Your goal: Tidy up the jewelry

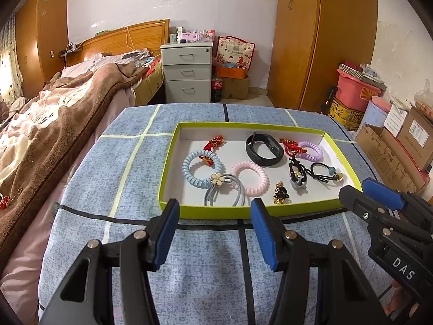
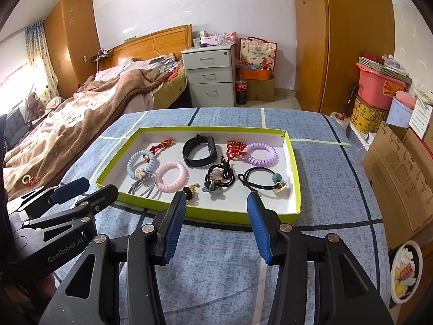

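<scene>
While both grippers hover short of tray (image 1: 173, 211), nothing gripped: left gripper (image 1: 215, 233) jaws apart, empty; right gripper (image 2: 216, 224) jaws apart, empty. Jewelry lies loose inside tray on blue cloth. Risks, judged: grey flower tie (image 1: 224, 189) overlaps blue coil (image 1: 201, 169) and pink coil (image 1: 250, 177), pinch could drag neighbours; gold charm (image 1: 281, 195) small, may slip; light tray may slide

Both views are evenly lit and mostly sharp. Daylight glares white through the curtain (image 2: 35, 62) at far left, washing it out. Fisheye bending curves the wardrobe (image 1: 322, 40), corners go black, and shadows seem soft.
</scene>
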`<state>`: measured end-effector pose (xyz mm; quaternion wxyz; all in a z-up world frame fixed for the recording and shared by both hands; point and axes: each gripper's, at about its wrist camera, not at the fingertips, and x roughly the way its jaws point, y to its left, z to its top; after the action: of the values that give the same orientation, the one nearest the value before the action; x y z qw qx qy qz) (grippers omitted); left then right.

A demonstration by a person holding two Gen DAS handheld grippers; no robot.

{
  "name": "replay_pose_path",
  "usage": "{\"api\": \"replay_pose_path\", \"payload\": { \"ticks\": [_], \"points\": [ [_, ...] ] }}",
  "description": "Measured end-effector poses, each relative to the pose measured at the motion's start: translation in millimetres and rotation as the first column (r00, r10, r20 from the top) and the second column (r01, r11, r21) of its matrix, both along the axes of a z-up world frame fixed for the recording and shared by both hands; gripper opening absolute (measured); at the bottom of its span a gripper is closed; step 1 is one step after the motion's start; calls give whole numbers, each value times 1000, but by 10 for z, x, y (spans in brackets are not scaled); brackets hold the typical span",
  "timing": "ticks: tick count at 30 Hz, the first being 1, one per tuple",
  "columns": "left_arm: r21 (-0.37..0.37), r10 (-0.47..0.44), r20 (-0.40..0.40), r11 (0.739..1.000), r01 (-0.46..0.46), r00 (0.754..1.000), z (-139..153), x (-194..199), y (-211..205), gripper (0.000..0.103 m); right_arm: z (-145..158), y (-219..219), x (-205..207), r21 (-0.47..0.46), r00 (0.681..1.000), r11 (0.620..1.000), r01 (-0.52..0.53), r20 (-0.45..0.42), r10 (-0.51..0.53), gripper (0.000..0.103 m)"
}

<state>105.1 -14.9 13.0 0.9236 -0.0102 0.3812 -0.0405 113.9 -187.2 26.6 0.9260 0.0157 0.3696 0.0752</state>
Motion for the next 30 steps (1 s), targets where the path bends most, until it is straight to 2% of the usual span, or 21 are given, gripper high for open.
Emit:
{"api": "replay_pose_path", "payload": {
  "ticks": [30],
  "points": [
    [-3, 4, -4, 1000, -4, 1000, 10, -9, 3, 57, 16, 0, -16, 5, 1000, 1000, 11, -9, -11, 48]
  ]
}}
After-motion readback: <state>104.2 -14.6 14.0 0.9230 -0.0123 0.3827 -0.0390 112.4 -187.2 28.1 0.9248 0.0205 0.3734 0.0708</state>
